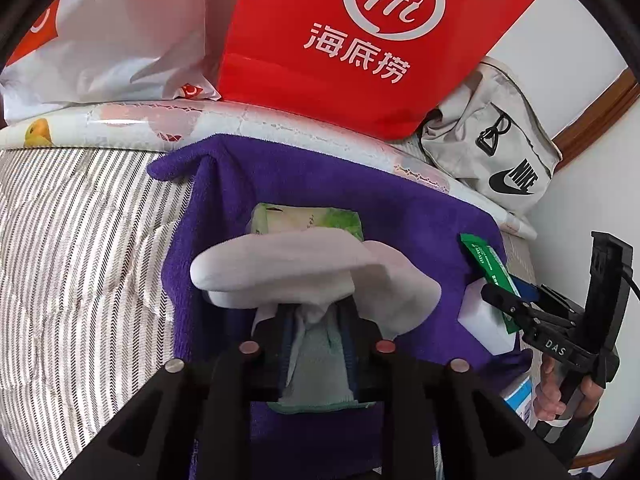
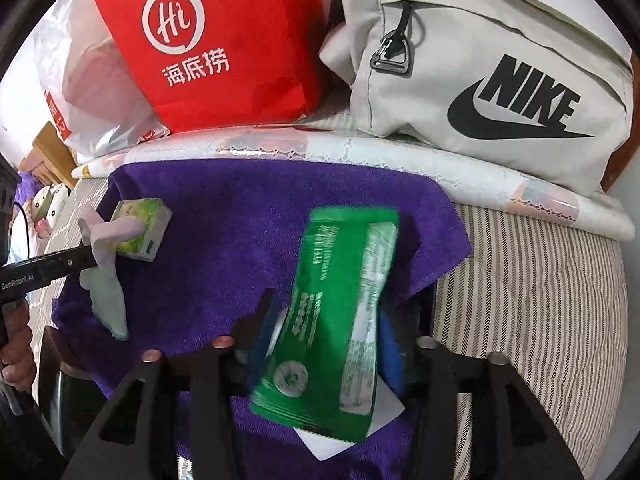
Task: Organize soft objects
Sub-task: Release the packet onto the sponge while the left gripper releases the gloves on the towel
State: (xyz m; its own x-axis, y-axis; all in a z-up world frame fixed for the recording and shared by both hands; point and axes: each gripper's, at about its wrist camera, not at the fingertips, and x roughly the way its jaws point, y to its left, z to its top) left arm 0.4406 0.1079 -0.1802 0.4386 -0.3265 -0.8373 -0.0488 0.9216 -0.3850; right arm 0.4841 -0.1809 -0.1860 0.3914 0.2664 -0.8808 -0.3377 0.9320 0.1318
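Left tongs (image 1: pixel 316 312) clamped on white sock (image 1: pixel 280 268) lying crosswise, right tongs (image 2: pixel 332 328) apart around upright green packet (image 2: pixel 340 320)

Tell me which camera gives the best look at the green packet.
The right wrist view: the green packet fills the centre between the right gripper fingers, its printed face showing, though blurred. The left wrist view shows only a narrow edge-on strip at the far right.
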